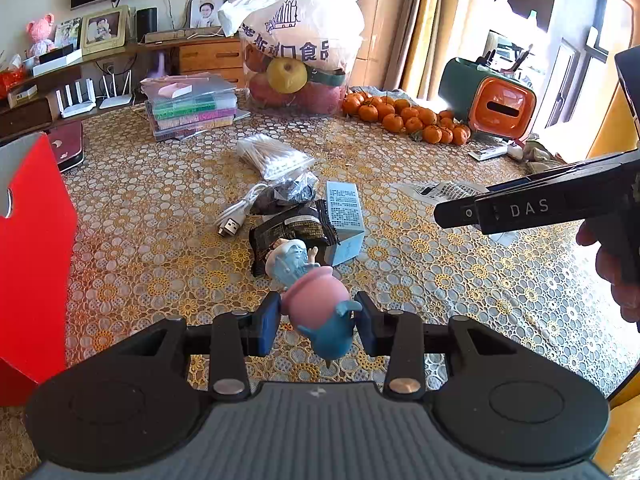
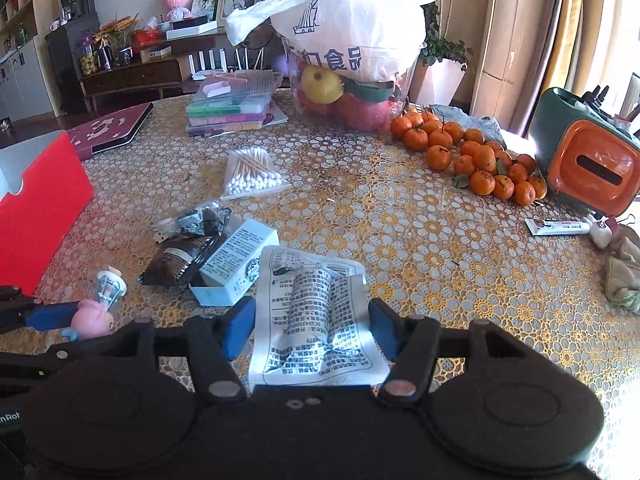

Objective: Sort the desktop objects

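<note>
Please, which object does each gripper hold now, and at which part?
The left gripper holds the figurine, pads on the sides of its pink body. The right gripper holds nothing: its jaws stand open around the printed leaflet.

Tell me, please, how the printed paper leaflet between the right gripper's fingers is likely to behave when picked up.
The leaflet is thin folded paper with a raised crease, so it will probably flop and bend rather than stay flat. It looks very light and may slip or crumple. The right gripper stands open around it, so nothing pinches it yet.

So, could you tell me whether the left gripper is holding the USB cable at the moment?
No, the left gripper is shut on the pink and blue figurine, while the USB cable lies on the table.
</note>
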The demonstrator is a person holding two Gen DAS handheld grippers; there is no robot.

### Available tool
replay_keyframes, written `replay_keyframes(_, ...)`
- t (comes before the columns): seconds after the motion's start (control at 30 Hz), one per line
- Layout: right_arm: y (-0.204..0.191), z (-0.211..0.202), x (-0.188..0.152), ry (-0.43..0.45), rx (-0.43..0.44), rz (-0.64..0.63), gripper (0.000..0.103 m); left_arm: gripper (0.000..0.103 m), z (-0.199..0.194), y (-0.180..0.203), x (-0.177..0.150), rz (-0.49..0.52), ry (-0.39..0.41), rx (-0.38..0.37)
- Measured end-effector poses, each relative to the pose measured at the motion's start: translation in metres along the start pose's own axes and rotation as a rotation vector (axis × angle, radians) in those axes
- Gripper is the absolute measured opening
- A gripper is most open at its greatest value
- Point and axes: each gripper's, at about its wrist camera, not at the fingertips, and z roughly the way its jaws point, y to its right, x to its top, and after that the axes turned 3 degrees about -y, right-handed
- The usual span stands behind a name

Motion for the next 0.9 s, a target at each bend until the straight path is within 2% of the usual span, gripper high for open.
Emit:
replay_keyframes(0.2, -0.019, -0.031, -0.003, 0.037, 0.008, 0.011, 0.061, 0.038, -0.027, -0.007, 0.003, -0.006, 0.015, -0.008)
replay_keyframes(0.6, -0.075, -0.082, -0.002, 0.094, 0.05, -0.006, 0.061, 0.039, -0.092, -0.029, 0.003, -0.022, 0.104, 0.003)
replay_keyframes(0.9, -0.124, -0.11, 0.008, 0.133, 0.087, -0.063, 0.061, 0.039, -0.145, -0.064, 0.0, -0.07, 0.203, 0.035)
